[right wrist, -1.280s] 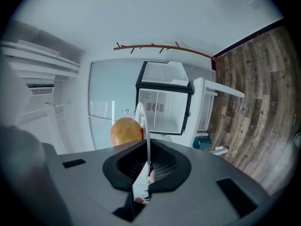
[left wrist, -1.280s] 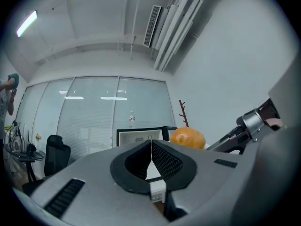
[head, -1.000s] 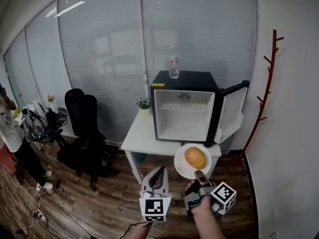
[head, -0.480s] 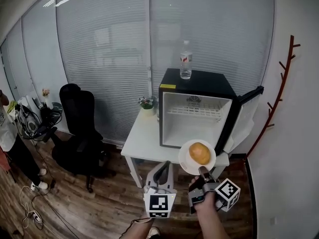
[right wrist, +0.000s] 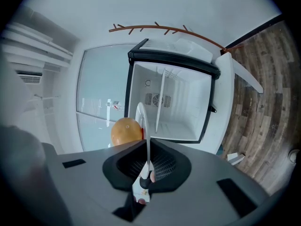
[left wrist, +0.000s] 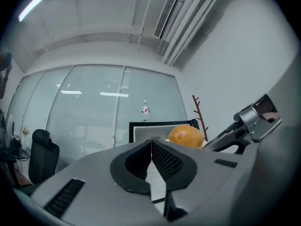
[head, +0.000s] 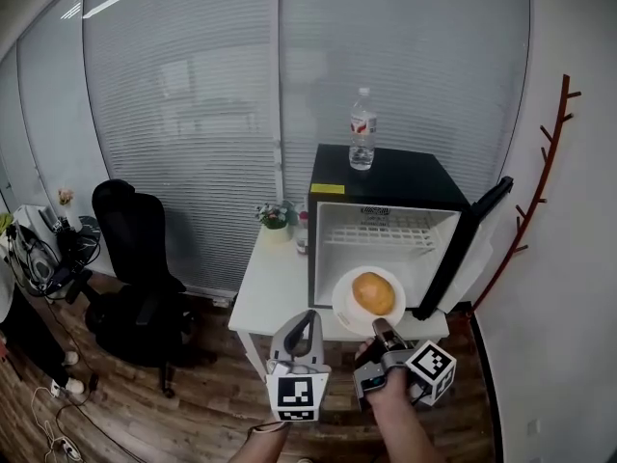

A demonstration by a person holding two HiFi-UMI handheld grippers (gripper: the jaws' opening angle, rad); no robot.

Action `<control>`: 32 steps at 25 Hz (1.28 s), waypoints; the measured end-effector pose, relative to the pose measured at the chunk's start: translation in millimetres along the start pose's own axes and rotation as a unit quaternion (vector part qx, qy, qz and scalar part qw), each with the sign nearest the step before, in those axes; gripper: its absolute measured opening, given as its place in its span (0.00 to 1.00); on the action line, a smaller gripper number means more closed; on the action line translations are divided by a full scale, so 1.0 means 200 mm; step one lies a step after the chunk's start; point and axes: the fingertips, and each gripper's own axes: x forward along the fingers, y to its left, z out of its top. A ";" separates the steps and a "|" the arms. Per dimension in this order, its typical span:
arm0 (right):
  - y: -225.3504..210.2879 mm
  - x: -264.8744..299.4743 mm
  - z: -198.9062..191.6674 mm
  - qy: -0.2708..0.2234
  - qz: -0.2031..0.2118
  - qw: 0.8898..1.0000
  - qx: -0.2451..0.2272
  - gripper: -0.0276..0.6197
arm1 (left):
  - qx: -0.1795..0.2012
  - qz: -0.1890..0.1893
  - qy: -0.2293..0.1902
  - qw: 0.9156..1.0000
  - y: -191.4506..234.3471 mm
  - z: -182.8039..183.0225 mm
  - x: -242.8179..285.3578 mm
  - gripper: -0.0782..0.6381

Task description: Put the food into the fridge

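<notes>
A white plate [head: 345, 309] carries an orange round bun [head: 375, 292], and my right gripper [head: 379, 328] is shut on the plate's near rim. It holds the plate level in front of the open black mini fridge [head: 386, 170]. In the right gripper view the plate [right wrist: 142, 119] shows edge-on between the jaws, with the bun [right wrist: 126, 131] beside it and the white fridge interior [right wrist: 178, 112] ahead. The fridge door [head: 479, 222] stands open to the right. My left gripper [head: 310, 318] hovers left of the plate, shut and empty. In its own view the left gripper [left wrist: 151, 144] has the bun [left wrist: 186, 136] just to its right.
A water bottle [head: 362, 143] stands on top of the fridge. The fridge sits on a white table [head: 270, 287] with a small potted plant [head: 275, 218]. A black office chair [head: 130, 258] is at the left, a red-brown coat rack [head: 545, 162] at the right wall.
Both grippers and the plate with the bun have moved closer to the fridge, which now looks larger. The plate now overlaps the fridge opening. Neither gripper's jaws have changed.
</notes>
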 end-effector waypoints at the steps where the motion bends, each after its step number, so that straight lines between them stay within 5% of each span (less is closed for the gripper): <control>1: 0.00 0.03 0.01 -0.002 0.000 1.000 0.000 0.10 | -0.002 -0.001 -0.001 1.000 0.01 0.00 0.03 0.15; 10: -0.06 0.33 0.16 0.000 -0.007 1.000 0.012 0.10 | 0.002 -0.006 0.005 1.000 0.03 -0.10 0.34 0.15; 19: -0.11 0.79 0.40 0.038 -0.005 0.999 0.021 0.10 | 0.014 0.030 0.003 0.999 0.05 -0.17 0.79 0.15; 32: -0.16 1.20 0.34 0.086 -0.037 0.995 0.020 0.10 | 0.030 0.077 0.008 0.997 0.21 -0.22 0.98 0.15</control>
